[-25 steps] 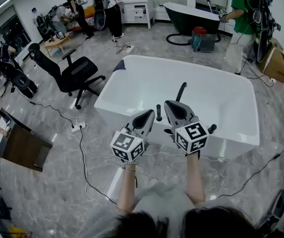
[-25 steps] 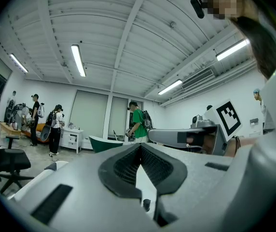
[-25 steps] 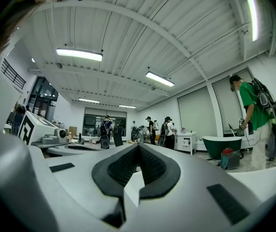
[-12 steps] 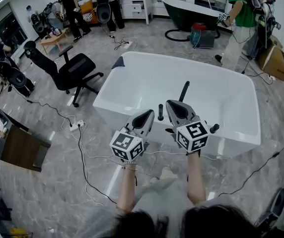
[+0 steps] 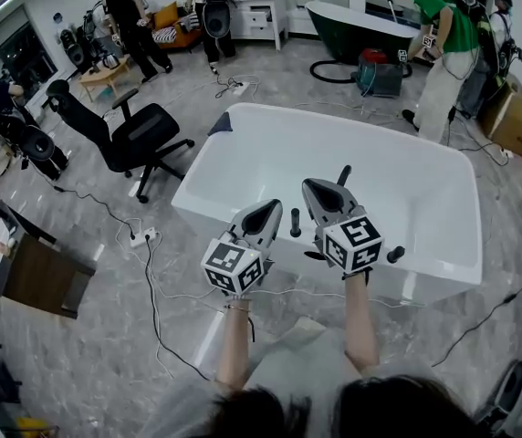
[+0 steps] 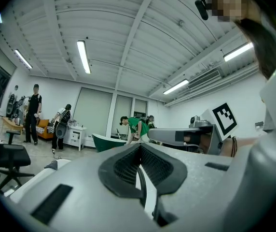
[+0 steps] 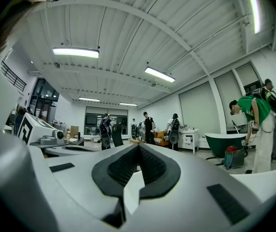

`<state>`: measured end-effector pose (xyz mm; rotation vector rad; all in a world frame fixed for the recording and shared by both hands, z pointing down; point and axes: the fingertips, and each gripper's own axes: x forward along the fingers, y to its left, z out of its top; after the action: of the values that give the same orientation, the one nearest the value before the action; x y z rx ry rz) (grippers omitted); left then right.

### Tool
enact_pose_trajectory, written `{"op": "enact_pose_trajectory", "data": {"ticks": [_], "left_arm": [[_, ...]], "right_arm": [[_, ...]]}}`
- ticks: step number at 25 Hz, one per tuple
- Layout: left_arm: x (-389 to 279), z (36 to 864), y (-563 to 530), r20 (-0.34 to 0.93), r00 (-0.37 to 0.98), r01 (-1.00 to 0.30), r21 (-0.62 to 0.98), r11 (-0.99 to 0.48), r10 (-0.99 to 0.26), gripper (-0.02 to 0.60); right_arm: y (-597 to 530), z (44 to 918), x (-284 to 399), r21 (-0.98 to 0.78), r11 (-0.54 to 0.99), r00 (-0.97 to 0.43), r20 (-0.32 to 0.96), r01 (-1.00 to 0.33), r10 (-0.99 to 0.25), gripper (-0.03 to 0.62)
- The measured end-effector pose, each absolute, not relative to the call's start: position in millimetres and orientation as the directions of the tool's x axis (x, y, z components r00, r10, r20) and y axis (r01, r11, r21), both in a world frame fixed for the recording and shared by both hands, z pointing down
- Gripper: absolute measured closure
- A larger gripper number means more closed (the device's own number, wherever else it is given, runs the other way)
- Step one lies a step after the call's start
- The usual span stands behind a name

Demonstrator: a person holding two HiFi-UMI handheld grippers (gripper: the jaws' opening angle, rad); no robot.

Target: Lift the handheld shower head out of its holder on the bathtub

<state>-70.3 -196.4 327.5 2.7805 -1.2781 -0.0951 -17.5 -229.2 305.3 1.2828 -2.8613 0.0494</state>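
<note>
Shower head (image 5: 341, 176) sits on the near rim of the bathtub (image 5: 270, 153), just past the tip of my right gripper (image 5: 316, 188) and a touch to its right. Only the black handle shows, tilted up over the white basin. Not touched yet.

My right gripper is pressed together, nothing btw the pads, pointing level at about rim height. I read that as an approach pose; the jaws must spread before they can take the handle. My left gripper (image 5: 268, 211) hangs just beside it on the left, also pressed together and empty. Prob. kept close to help steady things, but that's a guess.

A small black knob (image 5: 295, 222) stands on the rim btw the two grippers. A second knob (image 5: 394, 255) is off to the right of the right gripper. Tap fittings, I think, so the handle is the one to go for.

Hard to see:
- The holder and the handle's lower end are behind my right gripper in the head view.
- Hose: can't find it.
- Both gripper views look over the tub into the room, so neither shows the shower head and I can't judge my line-up from them.
- Which way the spray face points: can't tell.
</note>
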Motion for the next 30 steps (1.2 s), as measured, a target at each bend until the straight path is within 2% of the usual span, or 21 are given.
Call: {"op": "enact_pose_trajectory", "data": {"ticks": [12,18,28,30], "left_arm": [[-84.6,363.5,-226.0,0.057,0.601,-0.793,0.163,-0.587,-0.797,0.577],[-88.6,391.4,-243.8,0.1,0.613,-0.782,0.223,-0.583,-0.784,0.577],[-87.7,456.0,-268.9,0.17,0.631,-0.765,0.294,-0.573,-0.757,0.577],[-86.3,466.7,-274.5,0.18,0.637,-0.761,0.301,-0.575,-0.75,0.577]], "right_arm": [[-272.9,339.6,-1.6,-0.127,0.624,-0.633,0.052,-0.771,-0.772,0.594],[-289.5,383.1,13.1,-0.182,0.544,-0.568,0.119,-0.819,-0.814,0.594],[-308.0,461.7,-8.2,-0.157,0.557,-0.578,0.24,-0.816,-0.78,0.592],[-311.8,475.0,-14.4,-0.162,0.569,-0.591,0.256,-0.806,-0.765,0.572]]}}
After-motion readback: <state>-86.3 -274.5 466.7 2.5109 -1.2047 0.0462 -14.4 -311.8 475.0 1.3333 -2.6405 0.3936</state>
